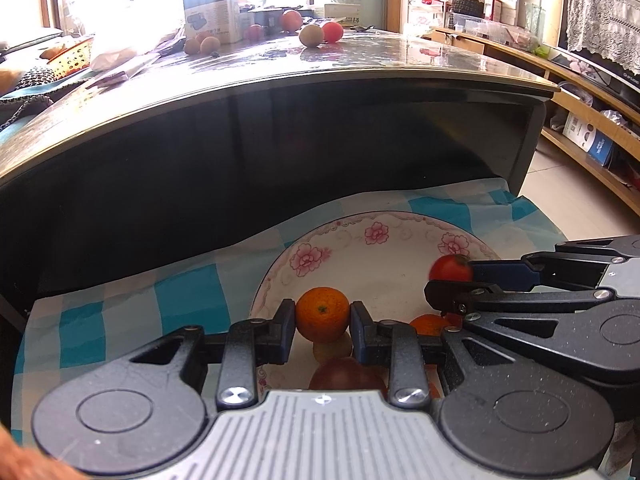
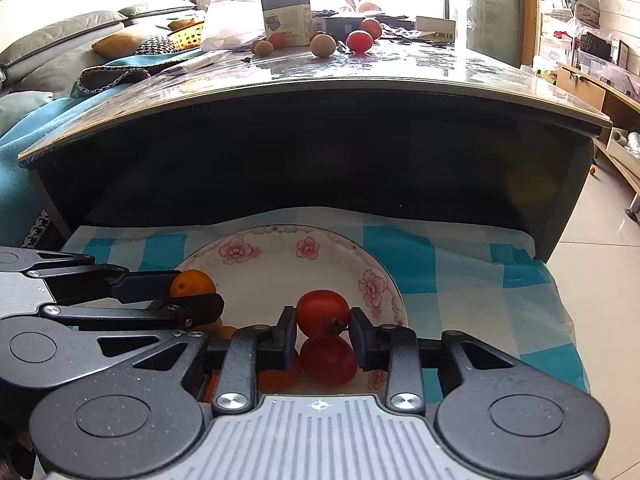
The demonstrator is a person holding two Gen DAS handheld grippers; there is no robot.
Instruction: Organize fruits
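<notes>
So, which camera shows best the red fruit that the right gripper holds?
The right wrist view. There the red fruit sits centred between the right gripper's fingers, stem end visible. In the left wrist view the same fruit is at the plate's right side, partly hidden behind that gripper's finger.

A lived-in home, probably the living room.

A grey sofa [image 2: 64,36] with cushions is sitting behind a glossy surface [image 2: 360,68] that is carrying loose fruit and a carton [image 2: 286,14]; wooden shelving [image 1: 592,92] is holding household clutter, a lace curtain [image 1: 604,8] is hanging, and daylight is flooding through windows.
</notes>
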